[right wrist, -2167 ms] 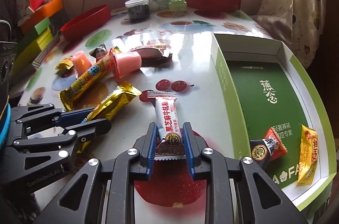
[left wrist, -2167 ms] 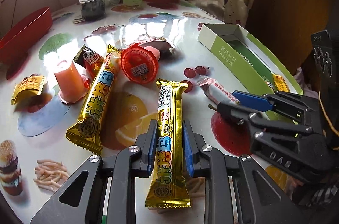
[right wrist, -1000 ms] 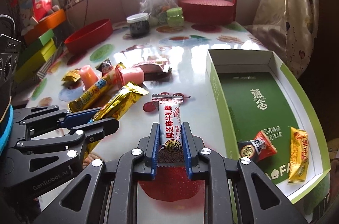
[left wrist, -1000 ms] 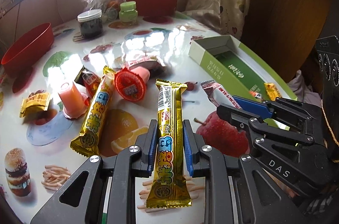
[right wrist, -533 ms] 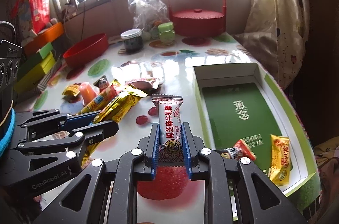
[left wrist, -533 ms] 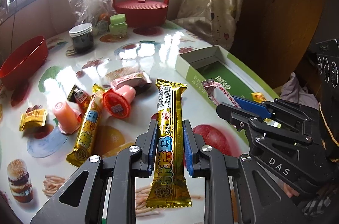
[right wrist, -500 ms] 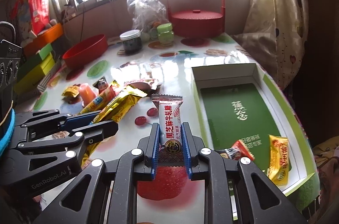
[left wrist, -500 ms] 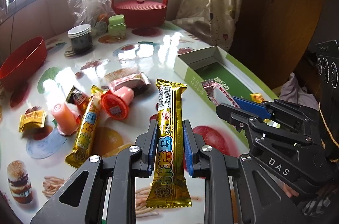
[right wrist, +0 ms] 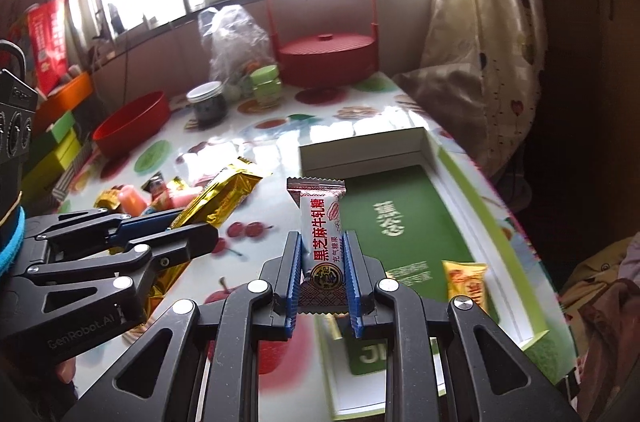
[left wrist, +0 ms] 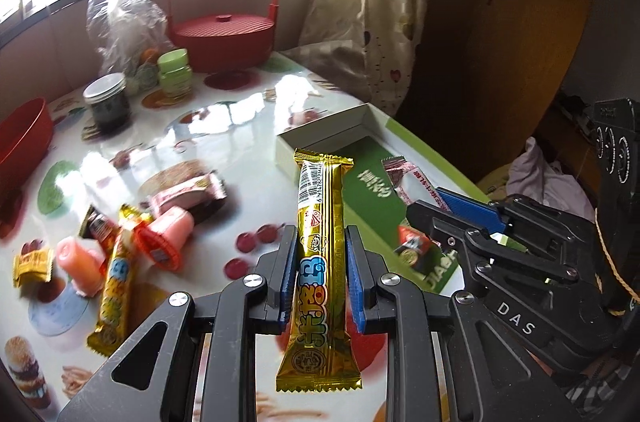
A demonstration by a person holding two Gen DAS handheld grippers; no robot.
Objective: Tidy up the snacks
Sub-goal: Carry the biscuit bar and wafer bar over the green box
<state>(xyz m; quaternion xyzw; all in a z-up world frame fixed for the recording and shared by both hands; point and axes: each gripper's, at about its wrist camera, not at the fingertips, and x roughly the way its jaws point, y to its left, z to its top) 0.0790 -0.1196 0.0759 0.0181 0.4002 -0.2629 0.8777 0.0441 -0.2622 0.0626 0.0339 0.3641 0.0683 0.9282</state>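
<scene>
Left tongs (left wrist: 318, 264): you have them clenched on the gold snack bar (left wrist: 320, 254), gripped at its middle, clear of the counter (left wrist: 248, 126).
Right tongs (right wrist: 322, 274): clamped on the white sesame candy (right wrist: 322, 242) near its lower end, held just short of the green box (right wrist: 384, 198).
Handling: both look light, with crinkly, slippery film; the long bar will likely flop at its ends, so a mid-length hold suits it. Squeeze gently; the fillings may crush.
Green box: open and shallow; it holds a yellow packet (right wrist: 466, 282) and a red-black candy (left wrist: 414, 246).
Counter: jelly cups (left wrist: 164, 238), a second gold bar (left wrist: 114, 282) and small sweets still loose.
</scene>
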